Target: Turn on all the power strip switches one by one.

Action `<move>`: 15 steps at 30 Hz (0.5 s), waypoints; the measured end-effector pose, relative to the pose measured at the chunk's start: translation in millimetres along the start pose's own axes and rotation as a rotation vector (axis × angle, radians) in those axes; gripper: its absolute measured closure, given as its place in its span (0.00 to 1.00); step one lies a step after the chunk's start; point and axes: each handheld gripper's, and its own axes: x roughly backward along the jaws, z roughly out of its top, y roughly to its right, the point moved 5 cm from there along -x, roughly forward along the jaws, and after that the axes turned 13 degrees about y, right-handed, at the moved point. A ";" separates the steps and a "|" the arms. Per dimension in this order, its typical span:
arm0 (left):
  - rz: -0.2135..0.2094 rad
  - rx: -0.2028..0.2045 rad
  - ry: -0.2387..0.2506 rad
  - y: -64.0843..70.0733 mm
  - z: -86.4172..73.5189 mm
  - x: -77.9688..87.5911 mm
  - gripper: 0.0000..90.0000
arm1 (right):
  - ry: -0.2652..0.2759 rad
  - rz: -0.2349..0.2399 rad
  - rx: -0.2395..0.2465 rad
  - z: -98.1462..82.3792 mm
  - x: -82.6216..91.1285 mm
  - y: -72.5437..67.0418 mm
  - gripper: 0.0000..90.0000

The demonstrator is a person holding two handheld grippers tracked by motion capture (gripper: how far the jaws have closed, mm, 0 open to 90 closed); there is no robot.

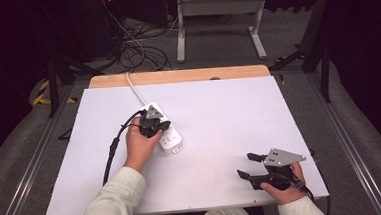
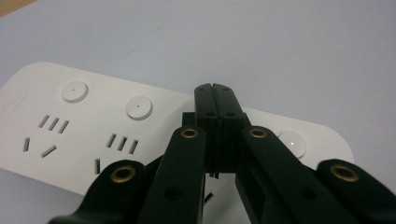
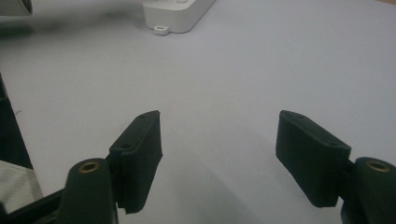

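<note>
Hovering over the white plastic power strip (image 1: 169, 135) left of centre on the pale worktop (image 1: 239, 114), the left gripper (image 1: 153, 124) has its fingers (image 2: 205, 100) pressed flat together with nothing between them, tips aimed at the row of round white switch buttons (image 2: 138, 107), likely to push one. That strip is a flat rounded bar with slotted sockets, its white cord (image 1: 134, 88) running to the far edge. Well apart at the near right, the right gripper (image 1: 248, 166) waits with fingers (image 3: 140, 149) spread wide and empty.

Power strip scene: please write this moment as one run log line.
left tool: shut, over power strip | right tool: open, empty | white table
</note>
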 end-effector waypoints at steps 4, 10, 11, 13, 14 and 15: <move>0.002 0.019 -0.001 -0.5 -0.1 -0.8 1.00 | -0.001 -0.001 0.000 -0.1 0.0 0.2 0.36; 0.008 0.036 -0.004 -0.7 0.3 -1.7 1.00 | 0.000 0.001 0.002 -0.1 0.2 -0.2 0.36; 0.003 0.049 -0.005 -0.9 0.1 -1.5 1.00 | 0.000 0.001 0.003 -0.2 0.2 -0.1 0.36; 0.005 0.042 -0.006 -0.7 -0.1 -1.5 1.00 | 0.000 0.002 0.003 -0.1 0.3 -0.3 0.36; 0.005 0.036 -0.006 -0.1 0.0 -1.9 1.00 | 0.000 0.002 0.003 -0.1 0.3 -0.3 0.36; 0.009 0.035 -0.008 0.5 -0.1 -1.8 1.00 | 0.000 0.002 0.003 -0.2 0.3 -0.3 0.36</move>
